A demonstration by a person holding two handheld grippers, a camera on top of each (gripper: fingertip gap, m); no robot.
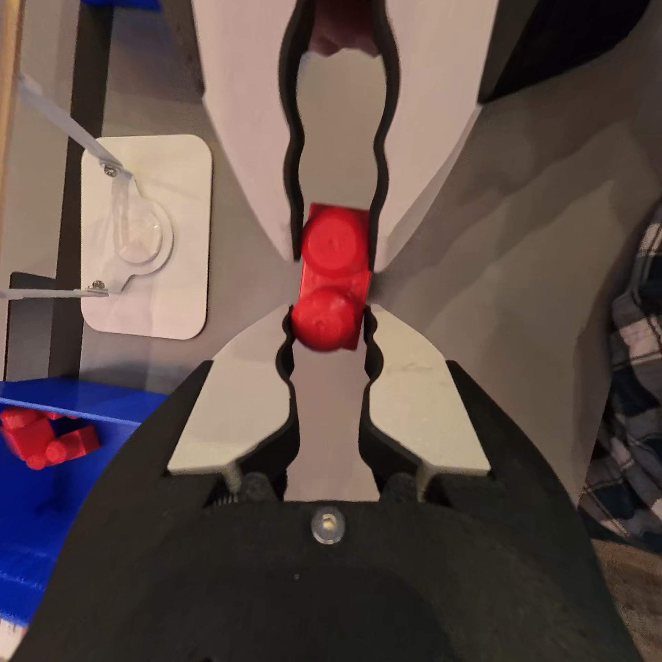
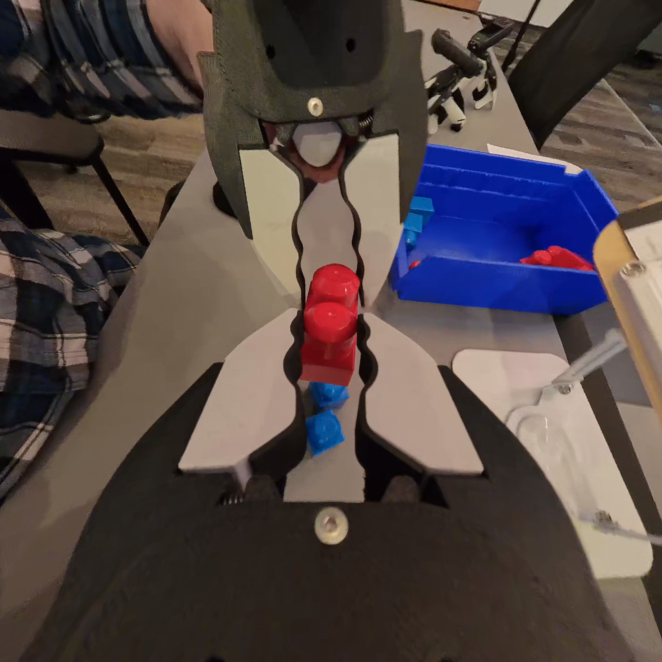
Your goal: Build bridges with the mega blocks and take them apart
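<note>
Red two-stud block point(image 2: 331, 322) sits pinched from opposite ends by the left gripper point(image 1: 329, 322) and the right gripper point(image 2: 327, 333), held above the grey worktop point(image 2: 200, 272) and two blue blocks point(image 2: 324, 415), probably to steady it for joining or pulling apart.

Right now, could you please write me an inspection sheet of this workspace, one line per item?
Surface: grey table, bare at the near left.
Job's things: red two-stud block held between both grippers; two small blue blocks on the table below it; blue bin with red blocks and a blue block inside.
Clutter: white plate with clear bracket; black-and-white devices at the far end.
Grippers: left gripper and right gripper face each other, both closed on the red block.
Cables: nothing seen.
Surroundings: person in plaid shirt, wood-look floor.
</note>
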